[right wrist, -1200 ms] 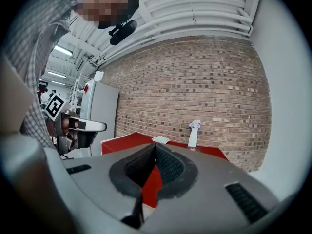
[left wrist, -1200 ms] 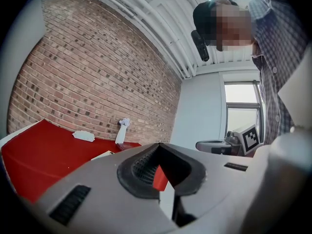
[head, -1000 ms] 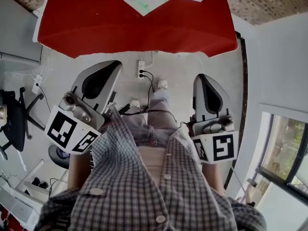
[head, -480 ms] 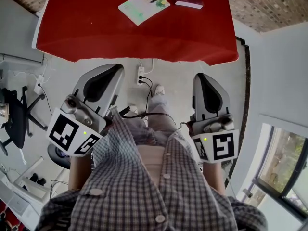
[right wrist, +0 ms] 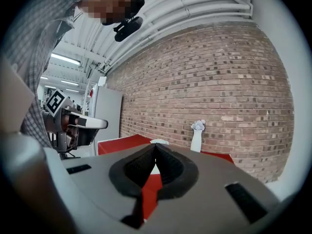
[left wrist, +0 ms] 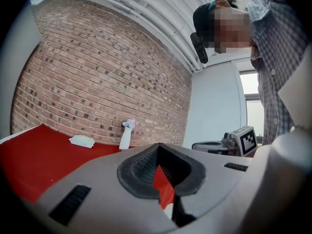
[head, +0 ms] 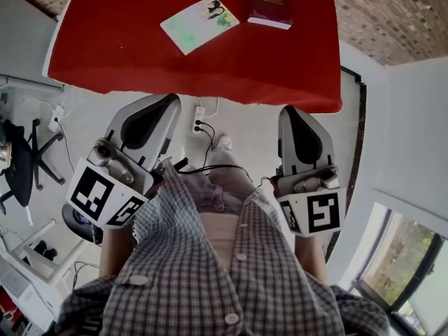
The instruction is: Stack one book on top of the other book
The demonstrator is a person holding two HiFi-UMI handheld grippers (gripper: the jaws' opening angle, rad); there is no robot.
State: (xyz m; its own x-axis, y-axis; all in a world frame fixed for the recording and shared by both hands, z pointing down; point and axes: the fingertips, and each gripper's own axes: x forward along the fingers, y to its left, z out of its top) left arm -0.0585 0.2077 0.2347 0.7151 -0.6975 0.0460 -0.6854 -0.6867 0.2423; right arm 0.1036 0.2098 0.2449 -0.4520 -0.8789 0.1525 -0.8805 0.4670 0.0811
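Observation:
Two books lie on the red table (head: 126, 47) at the top of the head view: a thin white-and-green book (head: 199, 24) and, to its right, a dark red book (head: 269, 3), apart from each other. My left gripper (head: 170, 101) and right gripper (head: 290, 112) are held level over the floor, short of the table's near edge. Both are shut with nothing between the jaws, as the left gripper (left wrist: 157, 151) and right gripper (right wrist: 155, 149) show in their own views. Neither book can be made out in the gripper views.
A brick wall (left wrist: 97, 82) stands behind the table, with a small white vase (left wrist: 126, 135) and a flat white object (left wrist: 81, 141) near it. On the floor are a power strip with cables (head: 201, 121) and an office chair (head: 21, 166) at the left.
The table and both books have slid lower in the head view as the person walks toward them. Both grippers have come forward with the person and stayed shut.

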